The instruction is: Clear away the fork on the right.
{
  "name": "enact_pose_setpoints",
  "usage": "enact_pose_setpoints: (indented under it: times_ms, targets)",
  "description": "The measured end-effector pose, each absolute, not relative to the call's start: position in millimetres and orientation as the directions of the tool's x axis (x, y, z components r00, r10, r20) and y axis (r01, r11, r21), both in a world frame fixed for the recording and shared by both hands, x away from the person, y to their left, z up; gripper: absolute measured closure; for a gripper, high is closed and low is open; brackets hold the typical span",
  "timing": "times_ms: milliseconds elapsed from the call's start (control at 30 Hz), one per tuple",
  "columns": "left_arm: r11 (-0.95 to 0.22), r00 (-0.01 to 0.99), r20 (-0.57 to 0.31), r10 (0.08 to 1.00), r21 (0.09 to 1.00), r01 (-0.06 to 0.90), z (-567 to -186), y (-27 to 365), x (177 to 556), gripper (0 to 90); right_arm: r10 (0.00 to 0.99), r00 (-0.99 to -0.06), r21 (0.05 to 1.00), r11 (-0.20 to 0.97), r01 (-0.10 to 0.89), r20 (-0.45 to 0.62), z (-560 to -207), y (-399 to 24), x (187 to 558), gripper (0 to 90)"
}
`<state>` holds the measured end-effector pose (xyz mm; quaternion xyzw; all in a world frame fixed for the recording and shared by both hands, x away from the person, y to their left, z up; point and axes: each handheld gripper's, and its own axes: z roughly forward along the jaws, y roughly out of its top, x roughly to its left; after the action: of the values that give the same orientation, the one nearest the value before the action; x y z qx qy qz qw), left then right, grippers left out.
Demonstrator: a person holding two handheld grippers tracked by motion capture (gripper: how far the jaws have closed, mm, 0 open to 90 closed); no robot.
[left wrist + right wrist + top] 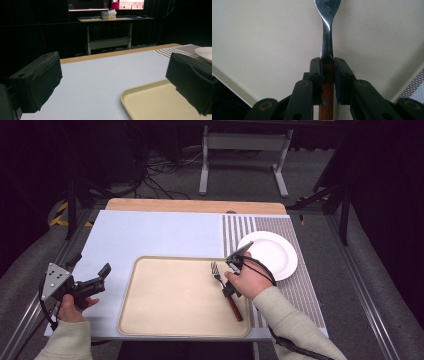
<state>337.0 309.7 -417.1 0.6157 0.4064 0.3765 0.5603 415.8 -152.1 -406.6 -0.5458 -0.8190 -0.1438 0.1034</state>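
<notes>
**Fork clamped over the right end of the tray**

The steel fork with a reddish-brown wooden handle (327,75) lies over the right part of the beige rectangular plastic tray (170,295), tines toward 11 o'clock and handle end toward 5 o'clock in the high view. The right gripper (327,65) is closed on it: in the right gripper view both black jaws press the sides of the handle just where wood meets metal, and the shiny neck runs straight up to 12 o'clock from between them. In the high view the right hand (248,279) sits at about 3 o'clock from the fork's tines.

At 1 o'clock from the fork a round white plate (272,254) rests on the striped grey placemat (300,290). The left gripper (97,282) is held at 9 o'clock, left of the tray over the pale blue tabletop (150,237), its jaws spread wide with nothing between them.
</notes>
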Motion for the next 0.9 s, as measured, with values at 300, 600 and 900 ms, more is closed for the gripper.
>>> enact_pose_setpoints:
  times_ms: [300, 600, 900]
  targets:
    - [-0.039, 0.386, 0.005, 0.922, 0.996, 0.079, -416.9, 309.5, 336.8, 1.0, 0.87, -0.369, 0.101, 0.356, 0.929, 0.327, -411.0, -150.2, 415.8, 77.8]
    - [-0.04, 0.386, 0.007, 0.923, 0.996, 0.079, -417.0, 309.4, 336.9, 0.9, 0.873, -0.358, 0.085, 0.35, 0.933, 0.332, -414.7, -150.4, 416.5, 77.7]
    - [-0.039, 0.386, 0.006, 0.923, 0.996, 0.079, -416.9, 309.5, 336.8, 1.0, 0.871, -0.355, 0.077, 0.351, 0.933, 0.34, -417.4, -148.5, 416.4, 77.4]
